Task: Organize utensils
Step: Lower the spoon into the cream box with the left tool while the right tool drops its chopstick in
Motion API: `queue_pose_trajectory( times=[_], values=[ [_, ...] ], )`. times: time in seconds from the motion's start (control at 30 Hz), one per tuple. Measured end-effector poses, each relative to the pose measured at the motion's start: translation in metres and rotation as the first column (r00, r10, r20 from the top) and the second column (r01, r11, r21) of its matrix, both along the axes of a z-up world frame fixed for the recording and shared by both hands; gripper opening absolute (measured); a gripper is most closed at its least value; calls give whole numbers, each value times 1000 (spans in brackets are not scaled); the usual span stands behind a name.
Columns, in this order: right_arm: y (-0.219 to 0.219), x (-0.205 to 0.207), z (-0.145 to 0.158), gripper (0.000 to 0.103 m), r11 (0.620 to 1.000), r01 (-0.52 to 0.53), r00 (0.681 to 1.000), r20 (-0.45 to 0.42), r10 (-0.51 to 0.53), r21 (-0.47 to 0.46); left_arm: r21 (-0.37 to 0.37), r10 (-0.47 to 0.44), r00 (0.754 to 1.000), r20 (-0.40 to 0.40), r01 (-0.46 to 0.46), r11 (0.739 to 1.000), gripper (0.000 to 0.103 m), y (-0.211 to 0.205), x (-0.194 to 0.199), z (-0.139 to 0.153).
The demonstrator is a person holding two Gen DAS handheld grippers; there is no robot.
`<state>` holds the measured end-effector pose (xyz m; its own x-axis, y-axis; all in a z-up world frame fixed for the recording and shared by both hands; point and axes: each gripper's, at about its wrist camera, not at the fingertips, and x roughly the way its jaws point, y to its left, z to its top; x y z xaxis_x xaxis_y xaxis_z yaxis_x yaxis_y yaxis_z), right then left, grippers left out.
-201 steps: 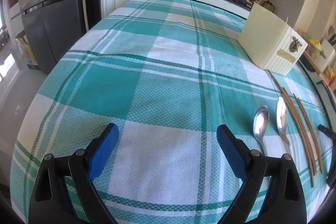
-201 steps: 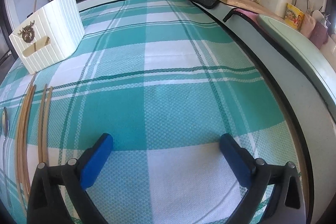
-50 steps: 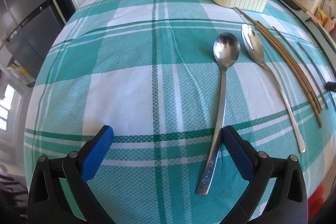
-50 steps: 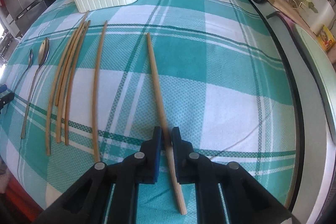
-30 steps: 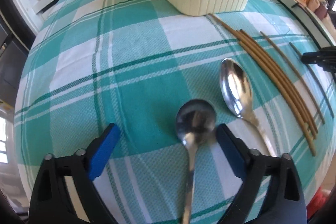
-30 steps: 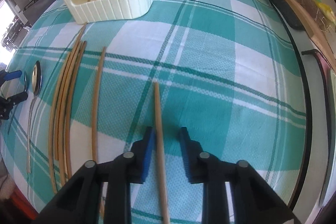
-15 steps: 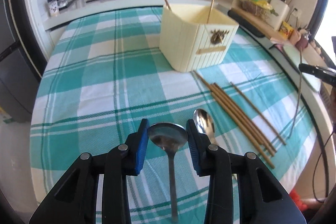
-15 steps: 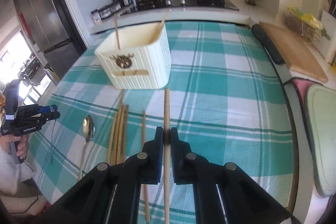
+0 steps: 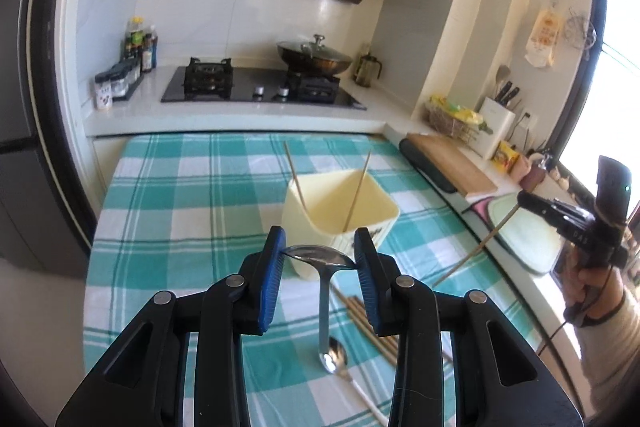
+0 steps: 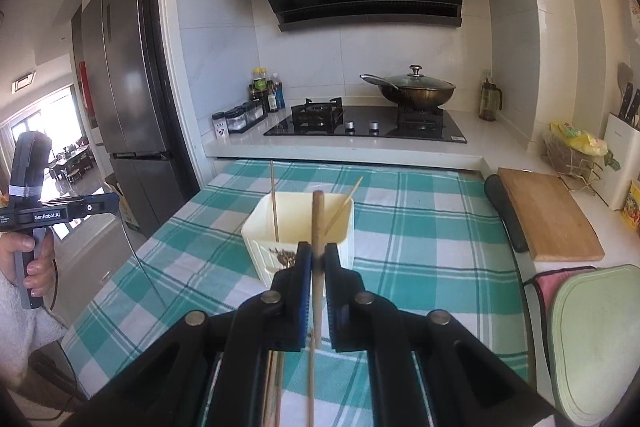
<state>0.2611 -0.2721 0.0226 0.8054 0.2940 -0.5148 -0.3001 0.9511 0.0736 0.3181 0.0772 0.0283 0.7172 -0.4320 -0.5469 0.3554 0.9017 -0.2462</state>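
Left gripper (image 9: 320,255), raised above the cream ribbed utensil holder (image 9: 340,211), pinches a steel spoon (image 9: 324,267) by its bowl, handle hanging. Right gripper (image 10: 316,263), level before the holder, clamps a wooden chopstick (image 10: 317,227); loose chopsticks (image 9: 360,311) lie below.

Loose chopsticks (image 9: 362,315) partly hidden behind the left gripper's (image 9: 320,259) finger at 5 o'clock; holder's (image 10: 296,227) emblem largely blocked by the right gripper (image 10: 316,259)

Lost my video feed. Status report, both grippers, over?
Left gripper shut on spoon, bowl pinched, handle hanging. Right gripper shut on chopstick. Both lifted short of cream holder; two chopsticks already inside. Path open.
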Motion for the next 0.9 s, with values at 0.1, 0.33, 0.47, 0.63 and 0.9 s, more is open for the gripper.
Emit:
queue_pose_trajectory(
  times=[0.1,0.33,0.47,0.63,0.9],
  values=[
    [5,20,16,7,1000,-8,1000,10,8,13,-25,4,999,54,-3,1000,35,-8,22,31],
    [21,68,52,7,999,36,992,117,-39,26,-124,119,972,201,-95,988,35,-37,85,71],
    [31,92,50,7,998,64,972,225,-68,28,-143,178,967,182,-153,978,35,-59,121,42],
    [44,131,10,7,998,63,985,160,-61,-7,-76,158,986,48,-155,985,35,-87,150,-25],
    [46,168,-61,7,999,40,992,-122,-44,-28,108,87,991,-105,-76,991,38,-125,154,-87]
  ],
)
